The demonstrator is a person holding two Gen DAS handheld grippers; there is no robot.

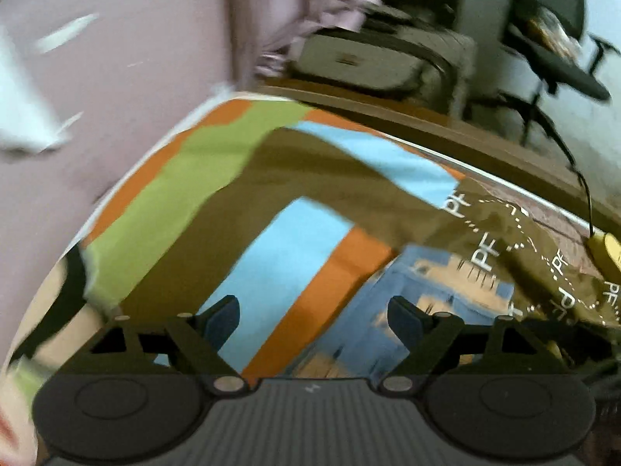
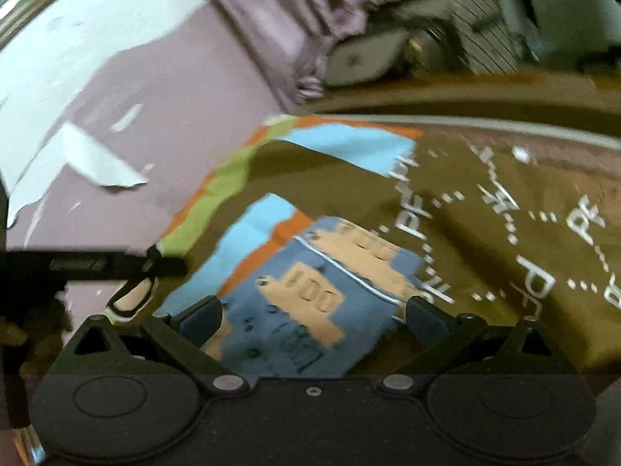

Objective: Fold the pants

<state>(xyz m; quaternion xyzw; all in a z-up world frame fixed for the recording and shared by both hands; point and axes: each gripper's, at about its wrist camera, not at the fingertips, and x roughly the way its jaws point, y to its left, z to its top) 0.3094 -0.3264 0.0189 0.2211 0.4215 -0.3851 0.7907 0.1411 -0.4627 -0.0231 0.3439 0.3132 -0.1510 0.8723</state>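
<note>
Olive-brown pants [image 1: 310, 171] with white "PF" lettering lie spread on a table cover striped in blue, orange and green [image 1: 287, 256]. The legs run to the left and the waist part lies to the right [image 2: 485, 209]. My left gripper [image 1: 314, 318] is open and empty above the gap between the two legs. My right gripper [image 2: 314, 314] is open and empty above a blue patch with tan shapes [image 2: 322, 295], next to the lettered part of the pants. Both views are blurred by motion.
A mauve wall [image 1: 136, 58] and curtain [image 2: 310, 19] stand behind the table. A grey case [image 1: 361, 62] and a black chair [image 1: 555, 39] are at the back. A yellow object [image 1: 609, 252] lies at the table's right edge. The left gripper's black bar [image 2: 97, 264] reaches in from the left.
</note>
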